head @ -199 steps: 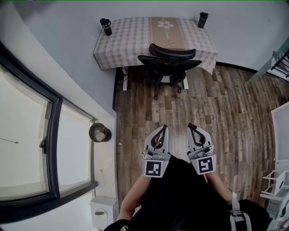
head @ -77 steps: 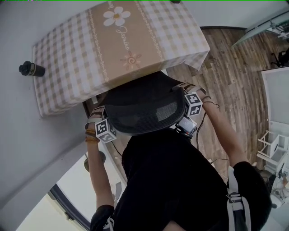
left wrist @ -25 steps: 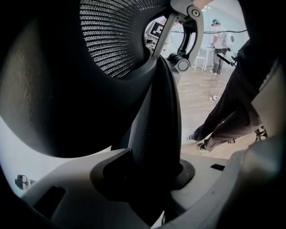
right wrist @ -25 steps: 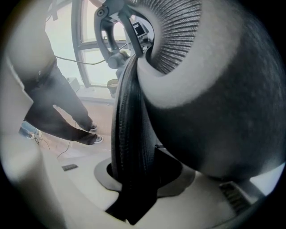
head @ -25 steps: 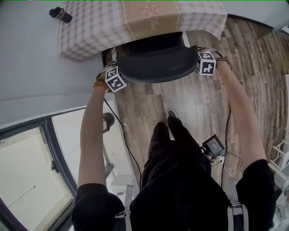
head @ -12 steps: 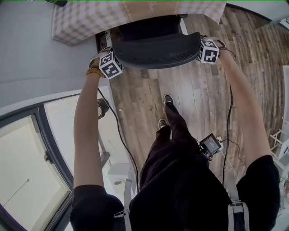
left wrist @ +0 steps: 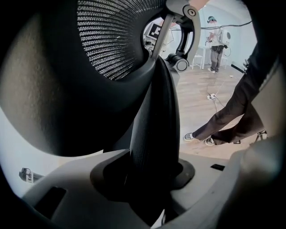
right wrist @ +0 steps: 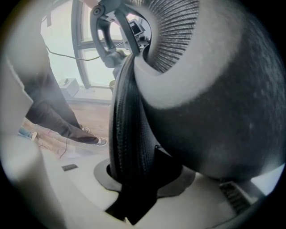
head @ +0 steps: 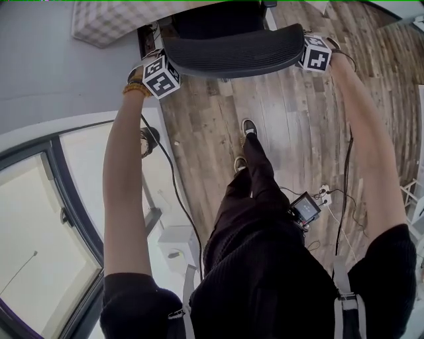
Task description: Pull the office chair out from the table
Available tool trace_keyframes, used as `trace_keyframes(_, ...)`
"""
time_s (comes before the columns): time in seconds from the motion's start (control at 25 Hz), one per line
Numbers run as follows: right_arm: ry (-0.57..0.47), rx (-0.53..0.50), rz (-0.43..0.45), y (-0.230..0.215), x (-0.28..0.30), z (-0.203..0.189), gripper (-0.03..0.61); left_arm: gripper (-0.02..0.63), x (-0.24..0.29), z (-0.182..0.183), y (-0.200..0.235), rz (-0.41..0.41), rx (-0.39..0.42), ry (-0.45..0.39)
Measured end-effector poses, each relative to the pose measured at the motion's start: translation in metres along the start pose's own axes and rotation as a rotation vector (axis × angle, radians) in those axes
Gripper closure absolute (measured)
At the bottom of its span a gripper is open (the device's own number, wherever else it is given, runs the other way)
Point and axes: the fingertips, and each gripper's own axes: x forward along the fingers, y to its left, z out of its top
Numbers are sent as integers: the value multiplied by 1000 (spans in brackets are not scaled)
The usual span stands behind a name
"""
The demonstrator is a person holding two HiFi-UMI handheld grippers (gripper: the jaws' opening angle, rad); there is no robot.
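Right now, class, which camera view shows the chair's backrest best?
The head view: the backrest shows end to end from above. Each gripper view shows only a close slice of its edge and mesh.

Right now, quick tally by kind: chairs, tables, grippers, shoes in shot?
black mesh office chair: 1
table under a beige checked cloth: 1
two-jaw grippers: 2, the left gripper and the right gripper, each clamped on the chair's backrest edge
dark shoes: 2
Total: 6

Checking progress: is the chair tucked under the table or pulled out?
Pulled out: the chair's backrest stands over the floor, clear of the table.
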Motion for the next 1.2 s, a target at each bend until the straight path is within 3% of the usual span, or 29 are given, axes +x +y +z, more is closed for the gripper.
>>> trace_keyframes(1.2,-21,12,43,138,-29,47,442,423,-54,-33,-121,0,9,-18)
